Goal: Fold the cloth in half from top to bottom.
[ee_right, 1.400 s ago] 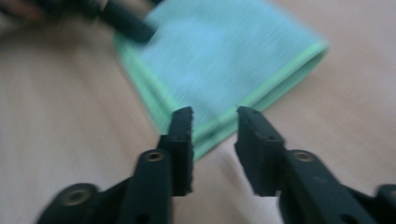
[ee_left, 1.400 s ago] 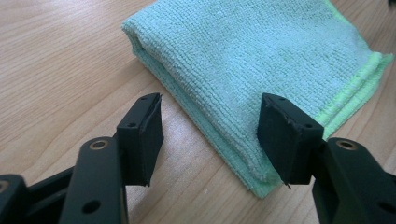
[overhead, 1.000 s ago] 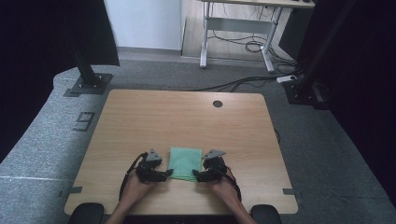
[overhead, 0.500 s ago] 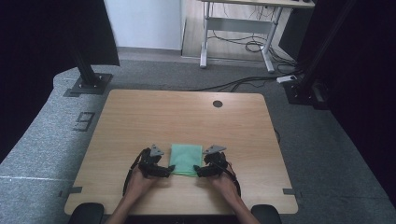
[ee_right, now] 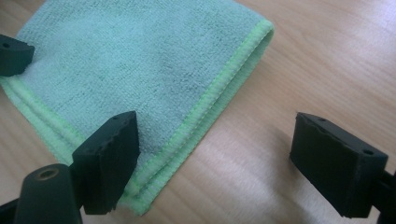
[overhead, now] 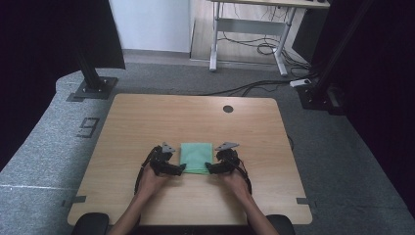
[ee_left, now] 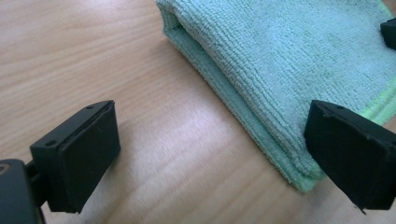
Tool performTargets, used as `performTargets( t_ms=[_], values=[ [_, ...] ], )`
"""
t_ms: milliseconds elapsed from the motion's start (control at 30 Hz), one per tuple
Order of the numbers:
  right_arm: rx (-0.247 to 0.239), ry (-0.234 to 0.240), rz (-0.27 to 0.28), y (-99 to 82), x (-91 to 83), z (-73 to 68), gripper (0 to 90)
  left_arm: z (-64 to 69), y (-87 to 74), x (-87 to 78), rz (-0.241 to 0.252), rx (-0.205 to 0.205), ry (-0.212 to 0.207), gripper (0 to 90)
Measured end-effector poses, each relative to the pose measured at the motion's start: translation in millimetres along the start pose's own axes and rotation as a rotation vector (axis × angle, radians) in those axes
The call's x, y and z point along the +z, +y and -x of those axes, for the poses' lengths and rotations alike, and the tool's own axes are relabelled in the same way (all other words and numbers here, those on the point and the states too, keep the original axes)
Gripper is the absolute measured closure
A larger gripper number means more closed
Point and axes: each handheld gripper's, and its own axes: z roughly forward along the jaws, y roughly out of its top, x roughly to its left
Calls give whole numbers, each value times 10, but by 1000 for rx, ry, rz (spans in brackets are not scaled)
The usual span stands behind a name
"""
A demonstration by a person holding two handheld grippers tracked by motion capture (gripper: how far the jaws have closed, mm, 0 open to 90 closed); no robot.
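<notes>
A folded green microfibre cloth [overhead: 196, 156] lies flat on the wooden table [overhead: 147, 122], near its front middle. My left gripper [overhead: 182, 168] rests at the cloth's near-left corner and my right gripper [overhead: 209, 169] at its near-right corner. In the left gripper view the left gripper [ee_left: 212, 163] stands open; its jaws have just been opening. The cloth [ee_left: 289, 60] has its folded corner reaching in beside one jaw, unpressed. In the right gripper view the right gripper [ee_right: 222, 161] is open too. One jaw hovers over the hemmed edge of the cloth [ee_right: 140, 60], the other over bare wood.
A round cable hole [overhead: 228, 108] sits at the table's far edge. Black stand bases [overhead: 93, 88] flank the table on the grey floor, and a desk frame with cables [overhead: 249, 34] stands behind. Bare wood surrounds the cloth on all sides.
Both hands and the cloth now sit a little farther from the table's near edge than a second ago. The grippers stay at the cloth's two near corners.
</notes>
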Motion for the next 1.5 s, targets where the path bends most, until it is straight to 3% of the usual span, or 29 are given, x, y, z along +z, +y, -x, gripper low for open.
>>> performTargets(
  t_ms=[200,667,1000,1167,1500],
  values=[
    [20,0,20,27,57,66,155,-51,72,61,12,3,38,43],
    [25,30,11,87,30,109,184,-97,92,40,18,-24,2,54],
    [8,80,1,88,-126,81,97,-47,84,-205,45,8,-26,48],
    [-26,81,-14,55,-200,55,31,-41,37,-354,52,29,-39,37],
    [-52,71,17,-10,-461,73,18,-15,-75,-598,64,63,-57,1]
  ],
)
